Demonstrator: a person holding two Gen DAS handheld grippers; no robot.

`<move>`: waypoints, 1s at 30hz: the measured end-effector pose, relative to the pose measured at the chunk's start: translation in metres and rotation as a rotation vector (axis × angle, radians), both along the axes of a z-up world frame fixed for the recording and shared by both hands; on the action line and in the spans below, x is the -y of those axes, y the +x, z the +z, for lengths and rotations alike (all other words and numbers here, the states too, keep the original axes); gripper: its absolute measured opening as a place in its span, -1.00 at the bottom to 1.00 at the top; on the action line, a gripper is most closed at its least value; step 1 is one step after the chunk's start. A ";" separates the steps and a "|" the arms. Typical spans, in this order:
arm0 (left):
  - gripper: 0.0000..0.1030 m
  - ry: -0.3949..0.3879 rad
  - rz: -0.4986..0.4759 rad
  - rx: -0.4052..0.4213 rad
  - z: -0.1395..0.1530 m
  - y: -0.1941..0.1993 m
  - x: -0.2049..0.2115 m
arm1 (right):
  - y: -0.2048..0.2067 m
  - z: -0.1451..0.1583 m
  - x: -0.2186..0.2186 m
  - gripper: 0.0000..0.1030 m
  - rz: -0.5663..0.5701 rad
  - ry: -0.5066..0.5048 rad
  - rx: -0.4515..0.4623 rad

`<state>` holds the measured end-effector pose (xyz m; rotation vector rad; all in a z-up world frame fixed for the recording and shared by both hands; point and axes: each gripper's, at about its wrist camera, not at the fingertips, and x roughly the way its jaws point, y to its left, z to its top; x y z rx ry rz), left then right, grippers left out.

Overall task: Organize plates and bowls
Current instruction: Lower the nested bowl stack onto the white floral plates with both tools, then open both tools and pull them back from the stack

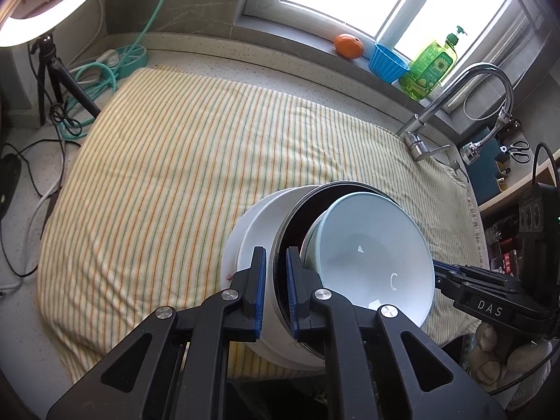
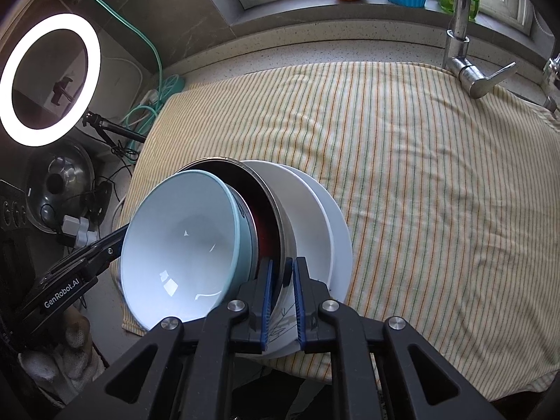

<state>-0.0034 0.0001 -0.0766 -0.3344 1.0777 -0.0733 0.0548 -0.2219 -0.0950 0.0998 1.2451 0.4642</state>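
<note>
A nested stack of dishes hangs tilted over the striped cloth (image 1: pixel 168 161): a pale blue bowl (image 1: pixel 378 245) sits inside a metal-rimmed dark bowl (image 1: pixel 290 224), which sits in a white bowl (image 1: pixel 266 301) and white plate (image 2: pixel 336 224). My left gripper (image 1: pixel 275 294) is shut on the rim of the stack from one side. My right gripper (image 2: pixel 281 301) is shut on the rim from the opposite side; its body shows in the left wrist view (image 1: pixel 490 301). The blue bowl (image 2: pixel 182 248) faces the right wrist camera.
A faucet (image 1: pixel 455 105) stands at the cloth's far right. An orange (image 1: pixel 348 46), blue cup (image 1: pixel 386 63) and green soap bottle (image 1: pixel 432 66) sit on the windowsill. A ring light (image 2: pixel 49 77), tripod (image 1: pixel 56 77), hoses and cables lie left of the cloth.
</note>
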 end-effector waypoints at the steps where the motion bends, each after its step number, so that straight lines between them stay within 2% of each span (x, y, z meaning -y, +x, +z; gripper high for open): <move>1: -0.81 0.003 -0.002 0.001 0.000 -0.001 0.000 | -0.001 0.001 0.001 -0.74 -0.002 0.002 0.009; 6: -0.80 0.011 -0.008 -0.005 -0.002 -0.003 -0.003 | -0.003 0.006 0.009 -0.59 -0.021 0.014 0.032; 12: -0.80 0.028 -0.010 0.005 0.003 -0.007 -0.007 | -0.010 0.014 0.018 -0.53 -0.040 0.042 0.069; 18: -0.80 0.074 -0.013 0.021 0.010 -0.015 -0.009 | -0.017 0.023 0.023 -0.45 -0.058 0.045 0.122; 20: -0.71 0.101 -0.011 0.037 0.013 -0.018 -0.009 | -0.020 0.026 0.024 -0.37 -0.061 0.041 0.144; 23: -0.70 0.133 -0.009 0.062 0.018 -0.023 -0.009 | -0.026 0.032 0.025 -0.23 -0.062 0.024 0.193; 26: -0.57 0.160 -0.017 0.087 0.025 -0.029 -0.006 | -0.033 0.040 0.022 -0.21 -0.053 -0.004 0.243; 30: -0.20 0.202 -0.036 0.116 0.032 -0.035 0.003 | -0.042 0.050 0.019 -0.09 -0.047 -0.024 0.301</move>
